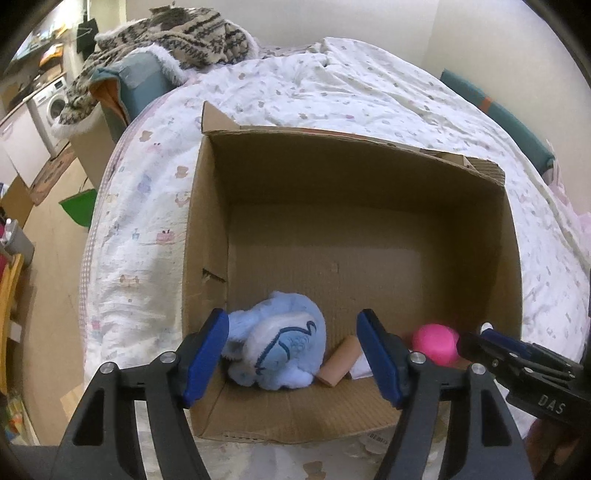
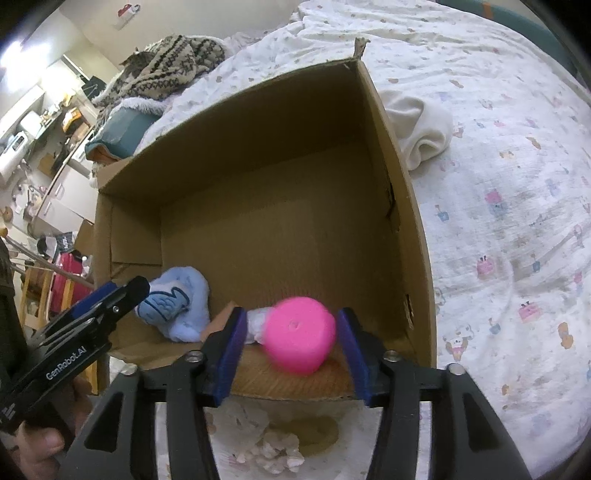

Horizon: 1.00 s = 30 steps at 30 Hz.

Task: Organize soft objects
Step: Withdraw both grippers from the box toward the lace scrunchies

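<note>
We hold both grippers spread over the cardboard box (image 1: 207,221): left gripper (image 1: 291,356) above the blue plush (image 1: 284,350), right gripper (image 2: 290,345) around the pink ball (image 2: 299,332), seemingly dropping it in.

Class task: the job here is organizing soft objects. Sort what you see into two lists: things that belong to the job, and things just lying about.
Part of the job:
- cardboard box
- blue plush toy, in the box
- pink soft toy, in the box
- white cloth, on the bed beside the box
- left gripper, right gripper, jaws open

Lying about:
- patterned blanket
- washing machine
- green bin
</note>
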### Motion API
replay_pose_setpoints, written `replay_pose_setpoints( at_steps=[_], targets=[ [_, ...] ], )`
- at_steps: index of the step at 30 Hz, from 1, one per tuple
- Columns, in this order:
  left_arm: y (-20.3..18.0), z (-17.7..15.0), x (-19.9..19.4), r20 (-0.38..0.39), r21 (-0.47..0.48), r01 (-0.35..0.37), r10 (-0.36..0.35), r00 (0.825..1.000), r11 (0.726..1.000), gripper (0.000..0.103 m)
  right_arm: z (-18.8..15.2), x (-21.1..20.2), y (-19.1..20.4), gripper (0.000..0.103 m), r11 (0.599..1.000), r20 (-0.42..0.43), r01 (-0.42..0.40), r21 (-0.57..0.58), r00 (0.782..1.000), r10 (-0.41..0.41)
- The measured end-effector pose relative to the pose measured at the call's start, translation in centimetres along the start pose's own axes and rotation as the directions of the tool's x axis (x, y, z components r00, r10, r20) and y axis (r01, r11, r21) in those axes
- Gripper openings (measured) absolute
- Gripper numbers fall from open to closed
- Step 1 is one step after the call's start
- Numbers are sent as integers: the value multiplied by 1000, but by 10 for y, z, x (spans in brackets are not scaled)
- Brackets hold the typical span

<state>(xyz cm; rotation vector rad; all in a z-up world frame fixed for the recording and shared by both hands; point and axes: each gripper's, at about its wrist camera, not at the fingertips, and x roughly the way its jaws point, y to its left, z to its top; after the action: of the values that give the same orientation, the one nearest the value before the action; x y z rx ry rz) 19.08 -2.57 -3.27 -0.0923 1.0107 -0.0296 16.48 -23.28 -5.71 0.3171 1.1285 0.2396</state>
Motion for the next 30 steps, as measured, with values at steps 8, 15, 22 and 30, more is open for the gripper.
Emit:
replay_pose_setpoints(
  at_steps=[8, 15, 22, 30],
  targets=[
    [0, 0, -4, 12, 6, 3, -3, 1000, 1000, 69, 0, -10, -1, 71, 1000, 40, 0, -15, 999, 1],
    [2, -3, -21, 33, 3, 12, -12, 999, 1000, 69, 1, -17, 1, 71, 1000, 58, -5, -5, 998, 5],
    [11, -16, -36, 22, 3, -11, 11, 1000, 1000, 69, -11, -29, 1, 71, 1000, 64, 8, -7, 998, -8],
    [32, -47, -52, -16, -70, -20, 19, 1000, 997, 69, -41, -54, -2, 71, 998, 69, -42, 40, 997, 39]
  ],
)
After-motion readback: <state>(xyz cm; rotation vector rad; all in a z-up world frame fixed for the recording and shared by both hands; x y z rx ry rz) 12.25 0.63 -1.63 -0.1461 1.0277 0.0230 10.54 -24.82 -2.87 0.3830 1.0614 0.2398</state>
